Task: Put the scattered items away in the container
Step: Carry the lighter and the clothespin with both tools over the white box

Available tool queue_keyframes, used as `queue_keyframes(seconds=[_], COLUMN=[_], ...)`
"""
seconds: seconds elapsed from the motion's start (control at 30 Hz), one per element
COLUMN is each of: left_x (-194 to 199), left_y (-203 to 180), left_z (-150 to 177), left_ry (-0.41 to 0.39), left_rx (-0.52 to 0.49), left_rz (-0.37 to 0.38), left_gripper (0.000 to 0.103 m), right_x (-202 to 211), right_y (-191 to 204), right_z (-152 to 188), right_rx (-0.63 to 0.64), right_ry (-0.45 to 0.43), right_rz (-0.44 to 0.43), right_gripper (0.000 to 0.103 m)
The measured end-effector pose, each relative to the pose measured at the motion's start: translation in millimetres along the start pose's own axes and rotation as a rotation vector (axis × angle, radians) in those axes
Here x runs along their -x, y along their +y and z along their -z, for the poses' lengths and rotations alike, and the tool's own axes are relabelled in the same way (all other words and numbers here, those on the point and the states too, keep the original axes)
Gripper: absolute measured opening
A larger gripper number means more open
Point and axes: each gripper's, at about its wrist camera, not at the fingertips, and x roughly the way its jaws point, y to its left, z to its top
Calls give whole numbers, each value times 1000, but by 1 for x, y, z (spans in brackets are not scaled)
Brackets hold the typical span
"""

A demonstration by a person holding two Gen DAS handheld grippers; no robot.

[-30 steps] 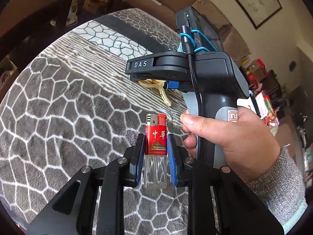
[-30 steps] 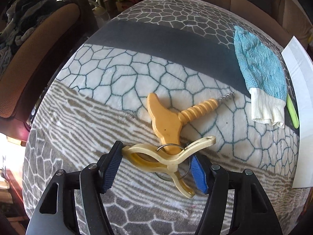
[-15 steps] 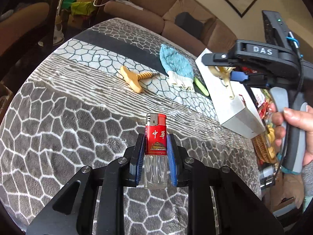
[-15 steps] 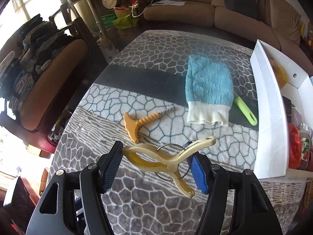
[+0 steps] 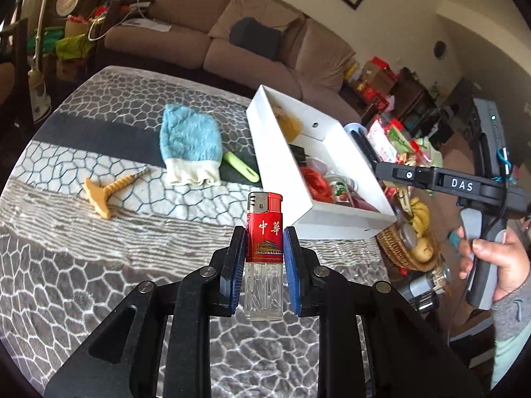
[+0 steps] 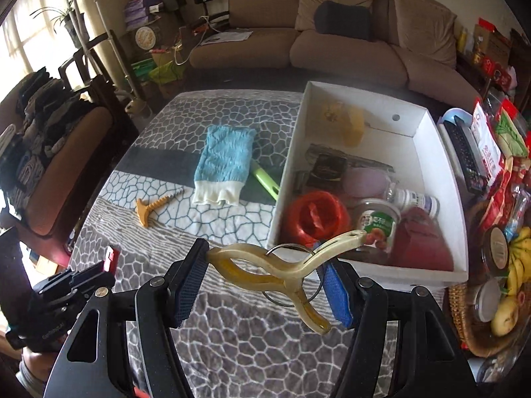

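Observation:
My left gripper [image 5: 264, 262] is shut on a red lighter [image 5: 265, 229], held upright above the patterned blanket. My right gripper [image 6: 262, 282] is shut on a cream clothes peg [image 6: 282, 265], held in front of the near wall of the white box [image 6: 428, 122]. The box [image 5: 275, 139] holds several items, among them a red object [image 6: 313, 215] and a jar [image 6: 376, 220]. On the blanket lie a blue sock [image 6: 224, 162], a green tool [image 6: 265, 179] and a tan corkscrew [image 6: 154, 209]; they also show in the left wrist view: sock [image 5: 189, 142], tool [image 5: 240, 165], corkscrew [image 5: 106, 192].
A wicker basket with bananas [image 6: 514, 265] stands right of the box, with packets and a remote [image 6: 464, 152] behind it. A brown sofa [image 6: 332, 43] lies beyond the table. A chair piled with clothes [image 6: 36, 152] stands on the left.
Both grippers have lifted away from the blanket with their loads. The right gripper has moved with the peg from the corkscrew over to the white box.

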Motion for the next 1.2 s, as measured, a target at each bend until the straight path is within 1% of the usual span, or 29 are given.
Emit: queue_keyframes(seconds=[0.1,0.2,0.33,0.43,0.63,0.8,1.0,1.07,1.13,1.2], left_x=[-22,-53,-102,-147,-238,-293,-321,-327,-331,-335], left_y=[-39,-73,-109,-123,-125,-123,-123,-123,-123,-120], left_z=[-26,-51,-78,-92,-113,-118,-120,-121,-120,-119], left_ry=[8,32,69,116,192,239,253,265,267,275], left_rx=[-28,-55,-109,-94,-30,-40,-51,-41,-40,-35], left_rz=[39,69,46,46,29,-18,-38,-31,-31,-52], left_gripper=[21,21,21,21,21,21,21,21,21,21], right_x=[11,10,-1,-19,-65,-94,-112,-116,-118,-121], right_y=[-40,-78,-116,-136,-177,-212,-233,-239,-245,-248], right_z=[-2,-6,-15,-28,-49,-52,-50,-51,-50,-51], right_rx=[-52,-119,-179,-197,-241,-313,-313,-316,-327,-333], right_ry=[-11,-10,-6,11,53,72,98,100,98,98], right_rz=[5,-16,-38,-43,-39,-67,-45,-37,-43,-49], right_gripper=[67,67,67,67,67,67,67,67,67,67])
